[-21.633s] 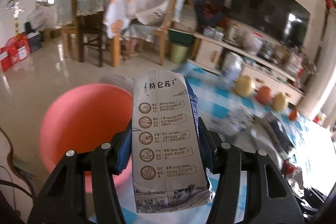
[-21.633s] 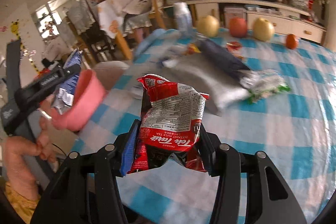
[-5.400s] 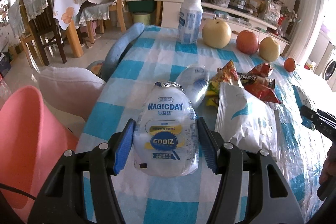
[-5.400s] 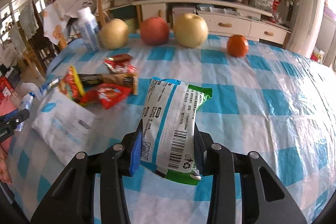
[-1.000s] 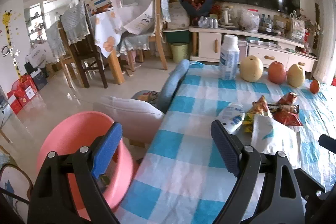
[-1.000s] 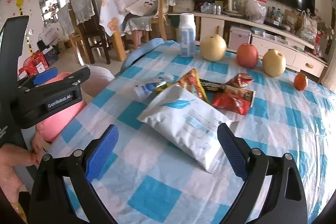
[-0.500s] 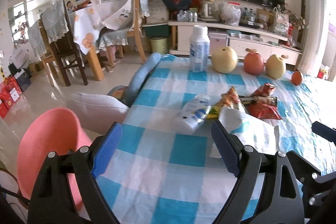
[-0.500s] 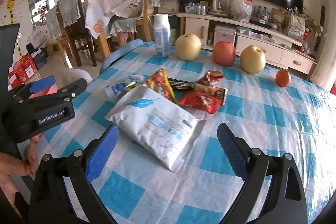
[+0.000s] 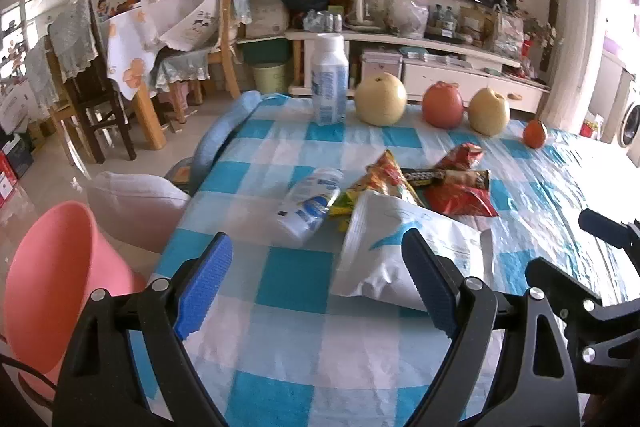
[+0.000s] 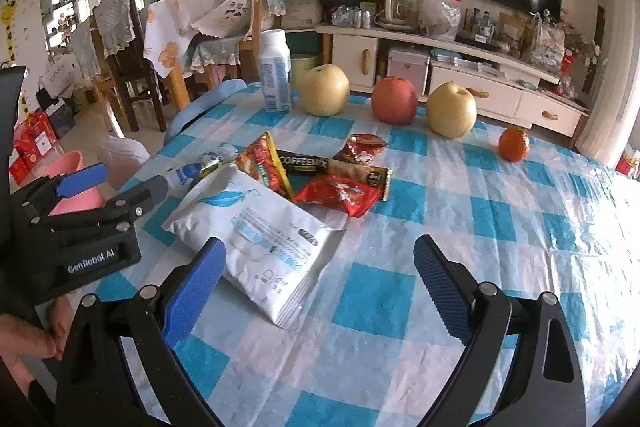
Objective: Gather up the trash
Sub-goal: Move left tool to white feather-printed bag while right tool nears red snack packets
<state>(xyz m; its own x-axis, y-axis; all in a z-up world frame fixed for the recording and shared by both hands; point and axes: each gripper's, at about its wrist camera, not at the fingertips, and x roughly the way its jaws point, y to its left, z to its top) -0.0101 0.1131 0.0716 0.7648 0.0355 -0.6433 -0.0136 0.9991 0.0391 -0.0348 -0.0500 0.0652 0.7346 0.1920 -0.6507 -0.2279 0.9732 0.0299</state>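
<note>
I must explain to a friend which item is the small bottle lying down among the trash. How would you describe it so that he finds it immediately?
Start at the table with the blue and white checked cloth and find the pile of wrappers near its middle. At the pile's edge nearest the pink bin lies the small white bottle, beside the big white pouch. It is the pile's only bottle and lies on its side, whereas the tall bottle by the fruit stands upright.

Bare tablecloth (image 10: pixel 372 295) ahead — white pouch (image 10: pixel 256 231) blocks left.
</note>
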